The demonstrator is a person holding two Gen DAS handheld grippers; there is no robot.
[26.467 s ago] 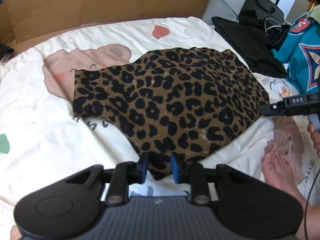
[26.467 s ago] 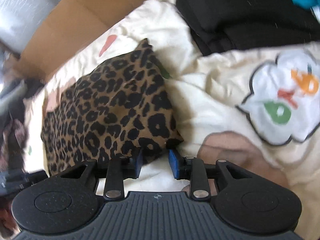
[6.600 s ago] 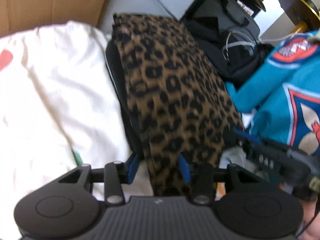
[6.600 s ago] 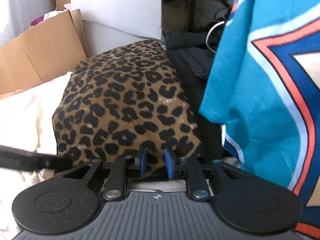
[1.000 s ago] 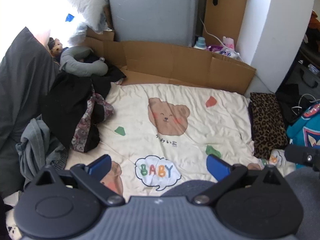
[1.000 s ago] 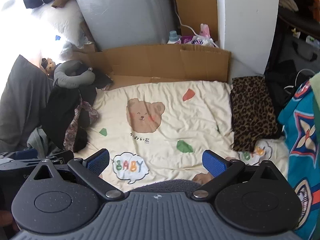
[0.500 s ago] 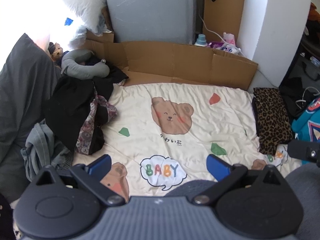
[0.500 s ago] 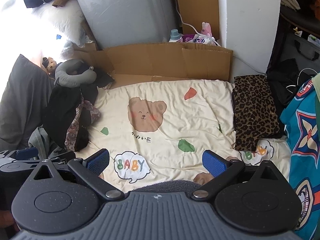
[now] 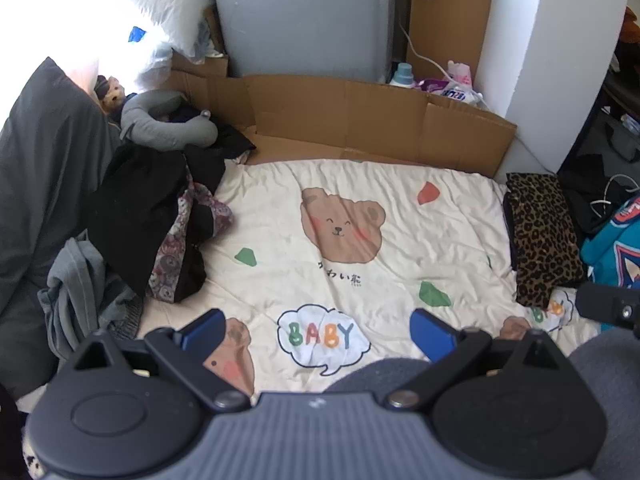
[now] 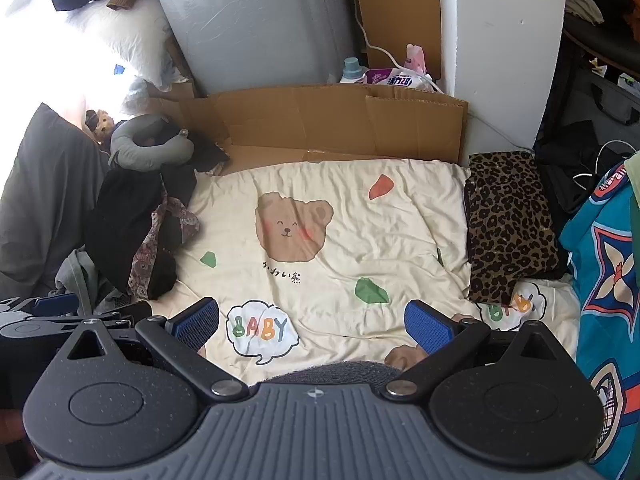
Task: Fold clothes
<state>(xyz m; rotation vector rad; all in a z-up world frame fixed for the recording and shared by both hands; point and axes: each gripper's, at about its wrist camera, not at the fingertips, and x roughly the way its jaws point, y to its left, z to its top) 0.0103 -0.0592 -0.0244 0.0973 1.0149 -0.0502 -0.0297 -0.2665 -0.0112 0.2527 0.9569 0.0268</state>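
both grippers hang above the blanket (image 9: 360, 200) with fingers spread wide and empty — left gripper (image 9: 316, 330), right gripper (image 10: 312, 322). the folded leopard garment (image 10: 508, 224) lies at the blanket's right edge. the unfolded pile (image 9: 152, 216) sits at the left — i'd reach there next, pinch a single layer by shoulders or hem, and spread it flat before folding.

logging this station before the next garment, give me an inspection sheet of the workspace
Surface: cream bear blanket, middle bare.
Job's things: folded leopard garment at the blanket's right edge; unfolded clothes pile at left.
Clutter: neck pillow, teal jersey, bottle.
Grippers: left gripper and right gripper open, holding nothing.
Cables: white cable up the back wall.
Surroundings: cardboard behind the blanket.
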